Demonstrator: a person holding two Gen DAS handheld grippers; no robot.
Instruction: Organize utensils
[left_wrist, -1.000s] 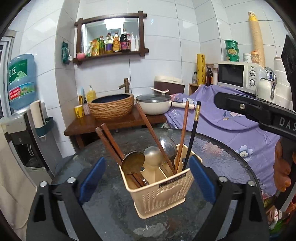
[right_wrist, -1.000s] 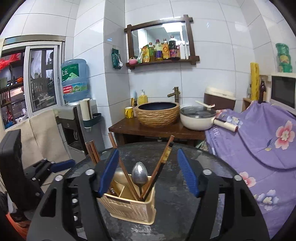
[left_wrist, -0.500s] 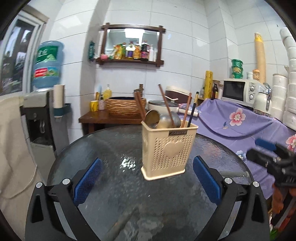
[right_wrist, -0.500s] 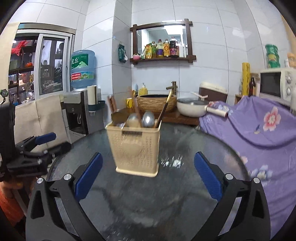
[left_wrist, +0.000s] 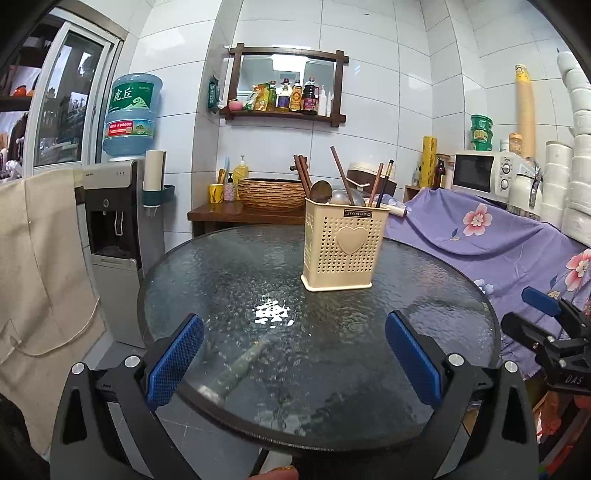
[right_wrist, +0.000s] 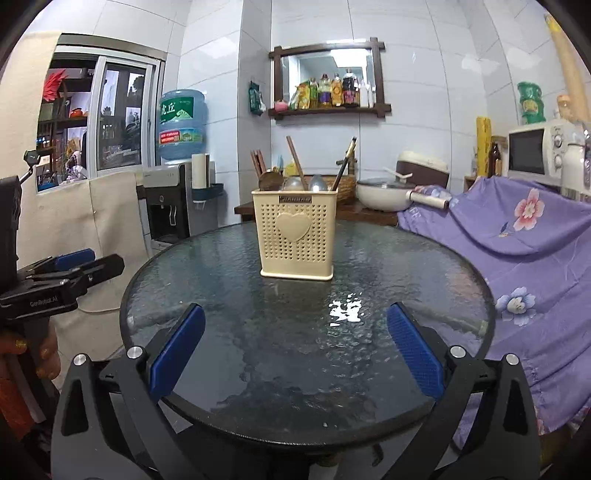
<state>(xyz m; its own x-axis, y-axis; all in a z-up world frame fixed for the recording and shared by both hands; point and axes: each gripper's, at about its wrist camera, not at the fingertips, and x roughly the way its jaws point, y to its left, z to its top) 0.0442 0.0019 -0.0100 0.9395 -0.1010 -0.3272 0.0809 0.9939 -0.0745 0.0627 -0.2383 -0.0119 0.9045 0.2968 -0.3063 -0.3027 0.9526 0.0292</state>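
My left gripper (left_wrist: 293, 360) hangs over the near edge of the round glass table (left_wrist: 221, 288), its blue-padded fingers (left_wrist: 173, 363) spread wide with nothing between them. My right gripper (right_wrist: 295, 360) sits the same way at the near edge, its blue pads (right_wrist: 413, 350) wide apart and empty. Each shows in the other's view off to the side of the table, beyond its rim.

Ahead of both, toward the far edge of the table, the beige utensil holder (left_wrist: 345, 249) stands upright on the glass, well apart from either gripper. Its perforated front wall carries a raised heart and a small dark label at the rim. From its top rise brown wooden chopsticks (left_wrist: 338, 168), a dark chopstick (left_wrist: 384, 182) leaning right, a dark ladle-like spoon (left_wrist: 319, 192) and metal spoons (left_wrist: 345, 197); I cannot tell which compartment each one sits in.

Beyond the far edge stands a low wooden stand (left_wrist: 218, 214) with a woven basin (left_wrist: 273, 190) on it, and in the right view a white lidded pan (right_wrist: 382, 192) beside that. A purple flowered cloth (left_wrist: 480, 236) drapes over something to the right of the table, with a microwave (left_wrist: 480, 171) behind it. A water dispenser (left_wrist: 118, 206) with a blue bottle stands to the left, and a wall shelf (left_wrist: 284, 107) of bottles hangs above.
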